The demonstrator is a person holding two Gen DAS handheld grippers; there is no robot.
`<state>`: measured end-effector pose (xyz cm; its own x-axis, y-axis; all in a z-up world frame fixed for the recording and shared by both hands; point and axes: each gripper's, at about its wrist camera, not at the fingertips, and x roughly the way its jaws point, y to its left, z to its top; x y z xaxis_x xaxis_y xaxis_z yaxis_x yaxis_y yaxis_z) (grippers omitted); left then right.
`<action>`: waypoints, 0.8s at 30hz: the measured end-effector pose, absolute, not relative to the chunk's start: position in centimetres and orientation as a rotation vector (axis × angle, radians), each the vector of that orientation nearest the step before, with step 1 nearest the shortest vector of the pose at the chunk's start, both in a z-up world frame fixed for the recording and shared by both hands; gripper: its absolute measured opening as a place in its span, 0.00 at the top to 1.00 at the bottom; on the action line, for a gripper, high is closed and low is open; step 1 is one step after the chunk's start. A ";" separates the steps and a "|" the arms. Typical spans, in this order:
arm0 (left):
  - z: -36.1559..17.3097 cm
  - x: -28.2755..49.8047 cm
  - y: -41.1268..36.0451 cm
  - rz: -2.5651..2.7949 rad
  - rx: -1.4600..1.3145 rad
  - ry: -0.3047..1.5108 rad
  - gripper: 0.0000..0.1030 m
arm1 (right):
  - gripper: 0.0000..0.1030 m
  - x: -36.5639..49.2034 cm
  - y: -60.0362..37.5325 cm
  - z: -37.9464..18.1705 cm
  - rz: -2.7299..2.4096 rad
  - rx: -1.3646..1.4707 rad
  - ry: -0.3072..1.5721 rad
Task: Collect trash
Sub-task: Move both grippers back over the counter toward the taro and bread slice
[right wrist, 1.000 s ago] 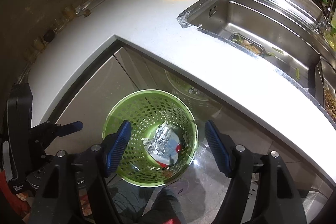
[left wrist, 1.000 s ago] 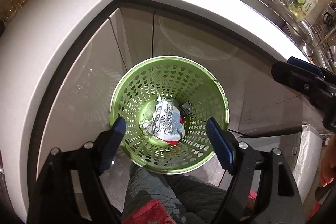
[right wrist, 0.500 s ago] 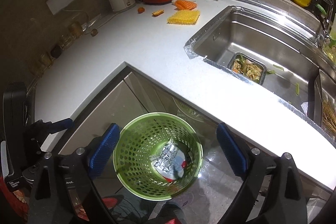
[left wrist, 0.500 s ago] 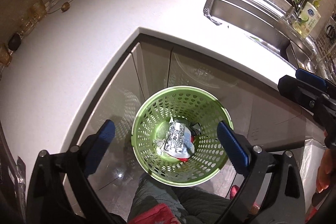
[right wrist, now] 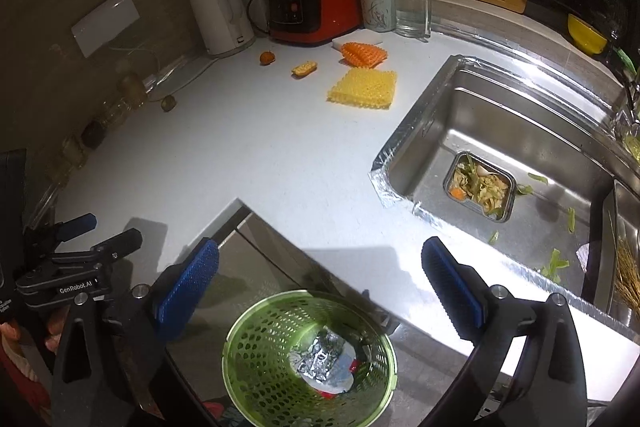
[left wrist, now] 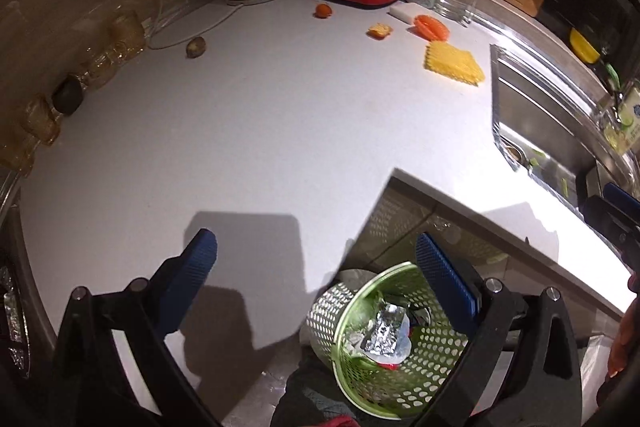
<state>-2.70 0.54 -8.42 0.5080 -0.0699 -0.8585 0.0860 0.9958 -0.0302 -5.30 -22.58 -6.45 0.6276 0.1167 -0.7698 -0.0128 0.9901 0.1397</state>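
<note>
Trash sits already in the perforated green plastic basket (right wrist: 310,355) on the floor below the inner corner of the white L-shaped bench (right wrist: 260,155) — a crumpled silver foil wrapper (right wrist: 320,357) lies on top, with a red scrap beside it. Both grippers hover above that corner: the left gripper (left wrist: 316,263) has its jaws spread wide with nothing between them, and the right gripper (right wrist: 320,269) likewise stands wide open and holds nothing. On the bench, well back from the basket, lie a yellow textured square cloth (right wrist: 364,89), an orange ridged cloth (right wrist: 364,54), a small yellow food scrap (right wrist: 304,69) and a small round orange fruit (right wrist: 267,57). Right of the basket, the steel sink (right wrist: 500,115) holds a tray of vegetable scraps (right wrist: 478,187).
</note>
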 end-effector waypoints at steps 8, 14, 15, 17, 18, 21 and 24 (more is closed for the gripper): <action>-8.5 6.0 6.0 -0.014 -0.012 0.999 0.08 | 0.02 2.4 -19.6 -6.5 0.068 0.097 0.881; -8.7 12.5 9.2 0.037 -0.057 0.952 0.08 | 0.02 9.4 -16.5 -6.6 0.079 0.076 0.870; -8.8 13.5 9.5 0.044 -0.057 0.949 0.08 | 0.02 10.6 -16.0 -6.7 0.080 0.078 0.869; -9.3 15.6 10.2 0.054 -0.056 0.947 0.08 | 0.02 13.3 -15.2 -7.0 0.076 0.080 0.870; -9.7 16.7 10.6 0.057 -0.059 0.946 0.08 | 0.02 14.6 -14.8 -7.1 0.072 0.082 0.869; -11.0 19.6 11.5 0.075 -0.062 0.950 0.08 | 0.02 18.4 -14.1 -7.8 0.052 0.088 0.872; -12.4 22.0 12.0 0.089 -0.062 0.956 0.08 | 0.02 21.7 -13.8 -8.7 0.031 0.098 0.875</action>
<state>21.96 12.01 -12.39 0.5732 0.0486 -0.8180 -0.1032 0.9946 -0.0133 21.67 -13.83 -8.71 0.6410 0.0675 -0.7646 0.0131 0.9950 0.0989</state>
